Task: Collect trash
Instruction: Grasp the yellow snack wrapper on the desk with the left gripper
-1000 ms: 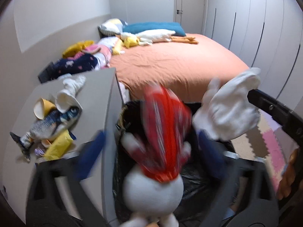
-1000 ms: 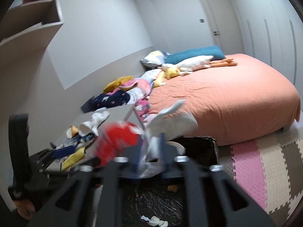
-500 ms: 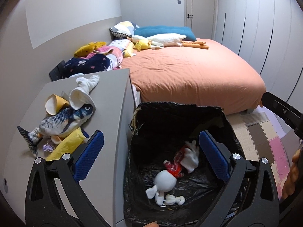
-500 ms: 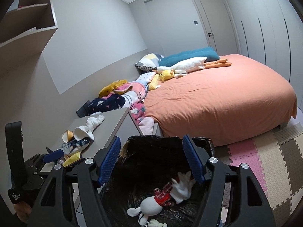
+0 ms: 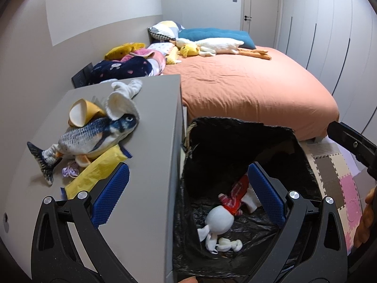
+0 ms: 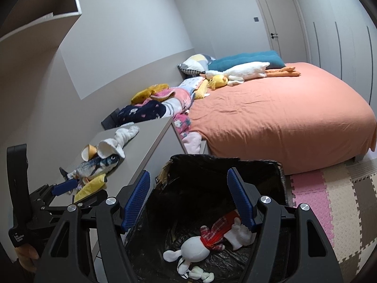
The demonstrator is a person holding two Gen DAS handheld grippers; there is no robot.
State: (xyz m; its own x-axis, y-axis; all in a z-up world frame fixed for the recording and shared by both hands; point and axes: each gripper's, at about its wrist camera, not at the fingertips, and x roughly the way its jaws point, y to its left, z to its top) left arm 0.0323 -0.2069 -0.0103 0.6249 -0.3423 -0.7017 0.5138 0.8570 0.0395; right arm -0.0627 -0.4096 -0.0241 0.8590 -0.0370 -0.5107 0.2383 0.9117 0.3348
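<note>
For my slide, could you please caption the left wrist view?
Open left gripper above bin holding a plush rabbit.

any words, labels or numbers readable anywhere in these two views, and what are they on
Only one printed text shows: a small white label on the black handle of the left gripper, at the lower left edge of the right wrist view. It runs sideways in about three short lines and is too small and blurred to read.
Nothing readable on the yellow packet, the fish toy, the plush doll in the black trash bag, the pillows or the door.
</note>
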